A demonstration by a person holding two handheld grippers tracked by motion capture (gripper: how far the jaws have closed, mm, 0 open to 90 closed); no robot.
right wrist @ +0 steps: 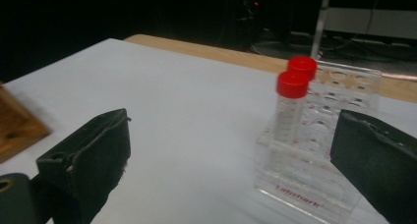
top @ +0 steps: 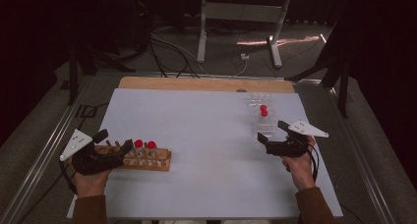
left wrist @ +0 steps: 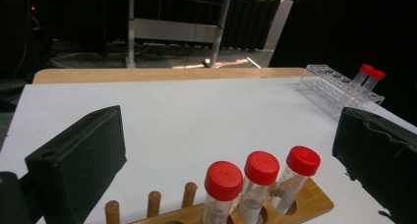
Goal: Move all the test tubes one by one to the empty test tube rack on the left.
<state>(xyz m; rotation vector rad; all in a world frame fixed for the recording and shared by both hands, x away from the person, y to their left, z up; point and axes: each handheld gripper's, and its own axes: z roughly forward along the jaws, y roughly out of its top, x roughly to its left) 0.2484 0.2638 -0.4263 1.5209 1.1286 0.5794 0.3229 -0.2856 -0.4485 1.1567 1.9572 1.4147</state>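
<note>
- Both grippers stand with jaws spread and nothing between them: the left gripper (top: 114, 149) hovers at the near-left of the table, the right gripper (top: 272, 138) at the near-right.
- Beneath the left gripper's spread jaws sits the wooden tube rack (left wrist: 314, 197), which holds three clear plastic tubes with red screw caps (left wrist: 261, 168) in a row (three bare wooden pegs (left wrist: 154, 203) stand next to them).
- Just ahead of the right gripper stands the clear plastic grid rack (right wrist: 314, 184), with two more red-capped tubes (right wrist: 291, 86) upright in its far cells; the near cells look free.
- Judging from this, the step in hand is picking a tube from the wooden rack to move it across to the clear one.
- To do it well, centre the left jaws on one tube only, preferably an end one, grip just below the cap, and lift straight up so the neighbours and the rack stay put.
- All of it rests on the white table top (top: 196, 121), the two racks well apart.
</note>
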